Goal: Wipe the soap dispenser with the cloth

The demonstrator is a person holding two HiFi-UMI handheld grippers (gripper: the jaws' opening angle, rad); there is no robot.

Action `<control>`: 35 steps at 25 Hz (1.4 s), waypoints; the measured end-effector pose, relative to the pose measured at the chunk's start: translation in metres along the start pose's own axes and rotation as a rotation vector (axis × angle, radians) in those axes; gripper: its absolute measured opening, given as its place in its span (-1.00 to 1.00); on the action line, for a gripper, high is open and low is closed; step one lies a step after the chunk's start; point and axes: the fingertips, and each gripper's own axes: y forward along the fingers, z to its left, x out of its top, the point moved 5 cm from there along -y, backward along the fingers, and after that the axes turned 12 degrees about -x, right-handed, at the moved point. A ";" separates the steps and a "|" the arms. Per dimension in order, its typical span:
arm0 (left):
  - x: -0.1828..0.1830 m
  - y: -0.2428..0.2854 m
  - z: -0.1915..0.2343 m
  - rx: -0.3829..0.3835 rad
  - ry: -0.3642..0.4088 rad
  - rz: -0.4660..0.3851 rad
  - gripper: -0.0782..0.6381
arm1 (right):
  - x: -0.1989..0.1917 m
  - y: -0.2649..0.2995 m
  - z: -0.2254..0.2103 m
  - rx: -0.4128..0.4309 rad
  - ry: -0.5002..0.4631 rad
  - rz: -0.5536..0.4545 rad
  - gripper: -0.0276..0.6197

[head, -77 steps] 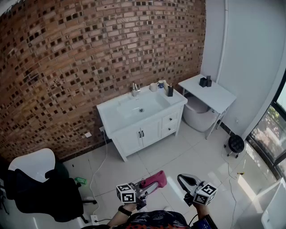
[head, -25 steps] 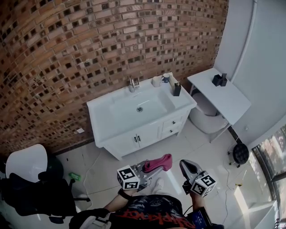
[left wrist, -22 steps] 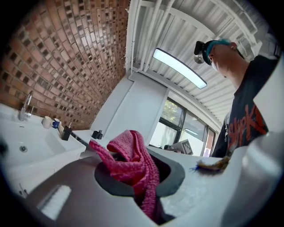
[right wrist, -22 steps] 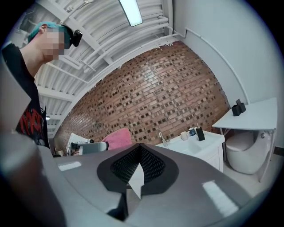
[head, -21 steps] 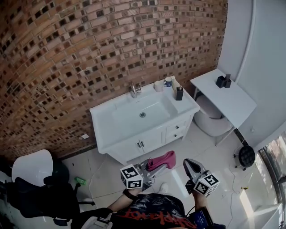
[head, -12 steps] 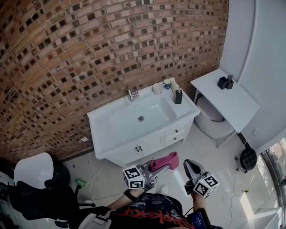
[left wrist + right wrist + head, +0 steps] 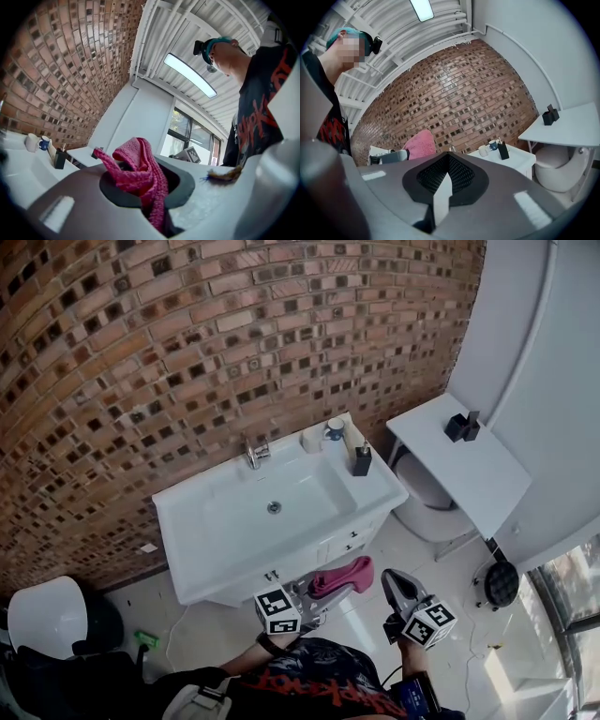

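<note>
Left gripper view, cloth (image 7: 139,172) pinched between jaws

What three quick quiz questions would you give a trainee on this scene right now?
1. True or false: the left gripper is shut on the pink cloth.
2. Pick one: the black soap dispenser stands on (A) the sink counter, (B) the side table, (C) the floor.
3. Fill in: the right gripper has its jaws ____ with nothing between them.

Key: 1 true; 2 A; 3 shut.
</note>
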 end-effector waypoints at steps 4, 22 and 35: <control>0.030 -0.017 0.056 -0.006 0.015 -0.010 -0.65 | 0.034 0.054 0.000 -0.021 -0.056 -0.013 -0.91; 0.053 -0.053 0.231 0.217 -0.059 -0.048 -0.64 | 0.047 0.186 -0.081 -0.035 -0.038 0.105 -0.91; 0.075 0.026 0.346 0.478 0.062 0.087 -0.64 | 0.114 0.279 -0.225 0.094 -0.039 0.140 -0.91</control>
